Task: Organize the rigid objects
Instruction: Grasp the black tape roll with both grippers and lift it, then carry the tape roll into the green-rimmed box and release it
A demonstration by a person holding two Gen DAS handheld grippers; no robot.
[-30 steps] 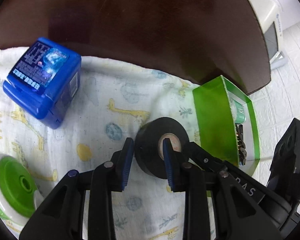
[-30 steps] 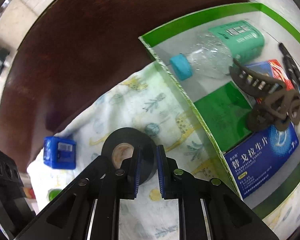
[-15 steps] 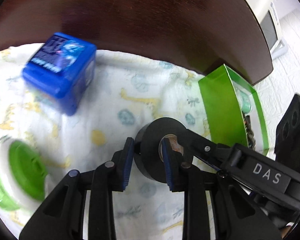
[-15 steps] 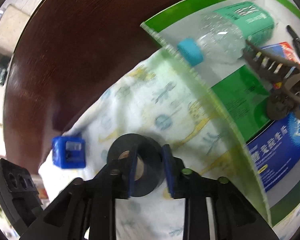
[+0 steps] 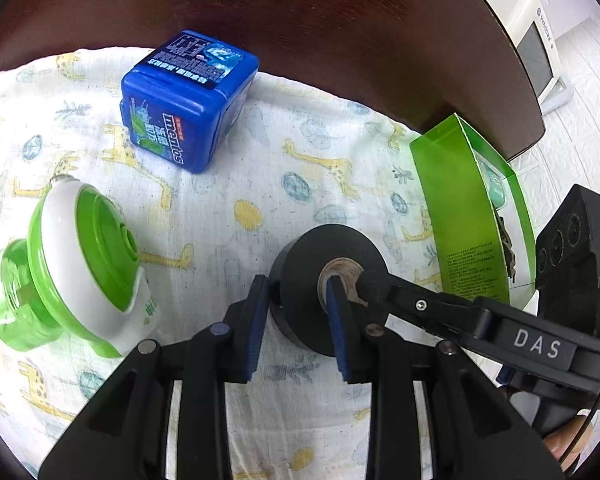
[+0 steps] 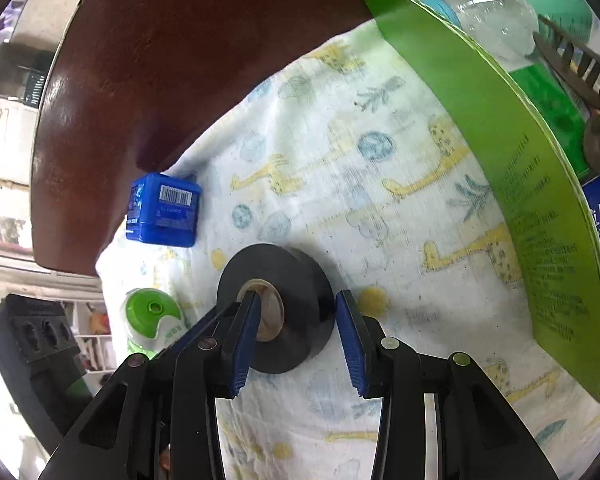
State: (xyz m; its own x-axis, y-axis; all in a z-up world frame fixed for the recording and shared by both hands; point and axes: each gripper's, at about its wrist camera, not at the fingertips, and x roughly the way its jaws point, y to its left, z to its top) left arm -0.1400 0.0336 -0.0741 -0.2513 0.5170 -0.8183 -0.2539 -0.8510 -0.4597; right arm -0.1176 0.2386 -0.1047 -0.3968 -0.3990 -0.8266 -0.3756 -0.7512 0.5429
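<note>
A black roll of tape point(image 5: 300, 280) stands on edge on the giraffe-print cloth point(image 5: 320, 184). Both grippers straddle one side of its ring, each with one finger in the core and one outside. My left gripper point(image 5: 294, 312) has its left pad a little off the roll's side, so its grip is unclear. My right gripper point(image 6: 296, 336) is spread, its right pad clear of the tape point(image 6: 292, 280). The green box point(image 6: 512, 152) stands to the right with a bottle, a hair claw and a medicine pack inside.
A blue Mentos box point(image 5: 188, 100) sits at the cloth's far edge and also shows in the right wrist view point(image 6: 162, 210). A green and white round device point(image 5: 76, 268) lies at left. Dark wooden table point(image 5: 300, 20) lies beyond the cloth.
My right gripper has opened from nearly shut to spread around the tape's ring. Both views have shifted, the left one swinging right, and the box wall is now closer in the right view.
</note>
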